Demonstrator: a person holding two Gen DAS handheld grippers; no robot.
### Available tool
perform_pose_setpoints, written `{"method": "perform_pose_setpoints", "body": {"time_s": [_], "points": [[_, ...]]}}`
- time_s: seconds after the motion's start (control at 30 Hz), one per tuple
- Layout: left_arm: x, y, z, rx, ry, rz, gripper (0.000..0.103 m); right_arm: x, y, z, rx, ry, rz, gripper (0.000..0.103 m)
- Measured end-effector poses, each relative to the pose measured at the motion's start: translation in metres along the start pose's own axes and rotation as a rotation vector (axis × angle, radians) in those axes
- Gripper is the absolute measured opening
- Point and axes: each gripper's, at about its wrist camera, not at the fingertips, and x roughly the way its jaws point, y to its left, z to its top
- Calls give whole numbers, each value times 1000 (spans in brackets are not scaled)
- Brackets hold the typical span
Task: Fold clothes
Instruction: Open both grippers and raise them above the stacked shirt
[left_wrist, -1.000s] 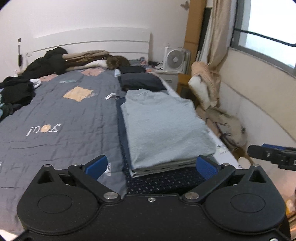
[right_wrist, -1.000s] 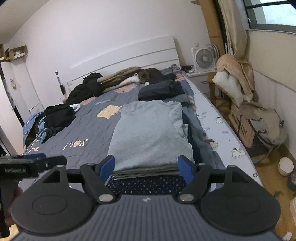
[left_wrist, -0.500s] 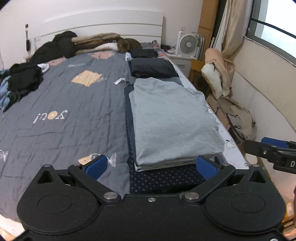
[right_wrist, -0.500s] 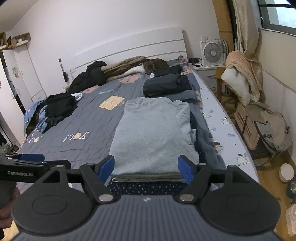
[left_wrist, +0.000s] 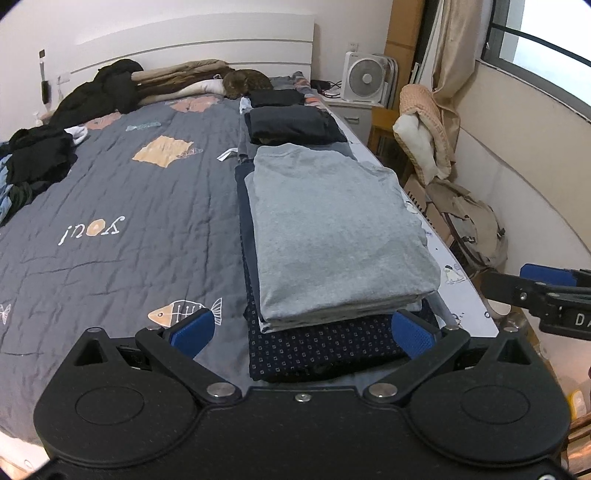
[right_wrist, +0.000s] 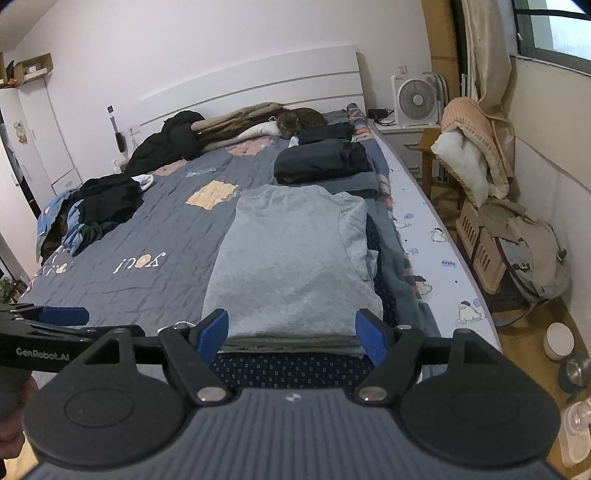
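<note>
A home bedroom — quilted bed (left_wrist: 110, 236), headboard (right_wrist: 258, 85), wardrobe (right_wrist: 40, 140).

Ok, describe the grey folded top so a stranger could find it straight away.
Start at the bed with its dark grey quilt and look along its window-side edge. The grey folded top lies uppermost on the nearest pile, over a navy dotted garment. It is pale; the piles behind it are dark.

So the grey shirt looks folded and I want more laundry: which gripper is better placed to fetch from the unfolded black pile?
Probably the left hand-held gripper: open, empty, and on the side of the unfolded black pile.
</note>
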Motion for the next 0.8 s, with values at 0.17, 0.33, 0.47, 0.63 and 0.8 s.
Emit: {"method": "perform_pose_setpoints", "body": {"time_s": [0.17, 0.33, 0.47, 0.63, 0.8], "points": [[-2, -4, 2, 9, -17, 16, 103, 2, -3, 0, 6, 1, -6, 75], [0, -6, 2, 7, -14, 16, 103, 2, -6, 1, 10, 5, -13, 75], [2, -8, 2, 6, -11, 17, 103, 4, -7, 1, 4, 16, -15, 75], [2, -9, 0, 5, -16, 6, 103, 8, -7, 0, -3, 29, -15, 75], [1, -9, -2, 4, -24, -8, 103, 9, -5, -2, -16, 29, -23, 75]]}}
